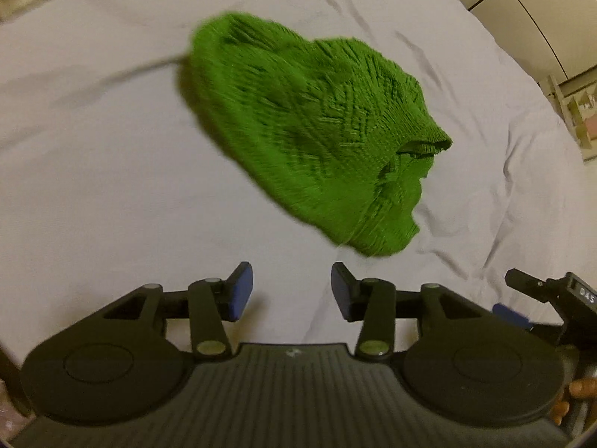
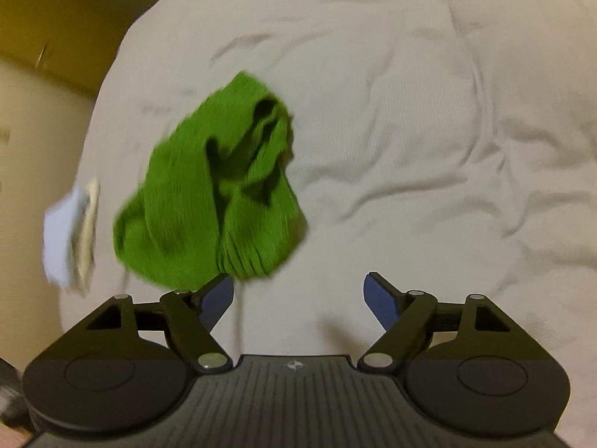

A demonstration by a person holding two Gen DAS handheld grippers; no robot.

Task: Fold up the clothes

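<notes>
A bright green knitted garment (image 1: 309, 127) lies crumpled on a white bedsheet (image 1: 93, 171), a short way beyond my left gripper (image 1: 292, 289). That gripper is open, blue pads apart, with only sheet between them. In the right wrist view the same green garment (image 2: 209, 194) appears bunched and blurred, ahead and to the left of my right gripper (image 2: 298, 298). The right gripper stands wide open and holds nothing; its left blue pad (image 2: 216, 298) sits just below the garment's near edge. Part of the right gripper (image 1: 541, 295) shows at the lower right of the left wrist view.
The wrinkled sheet (image 2: 410, 149) covers most of both views. A blurred white and cream object (image 2: 71, 231) lies at the sheet's left edge. Pale cabinet panels (image 1: 530, 11) and a small shelf (image 1: 574, 112) stand beyond the bed. A person's fingertips (image 1: 582, 388) show at the lower right.
</notes>
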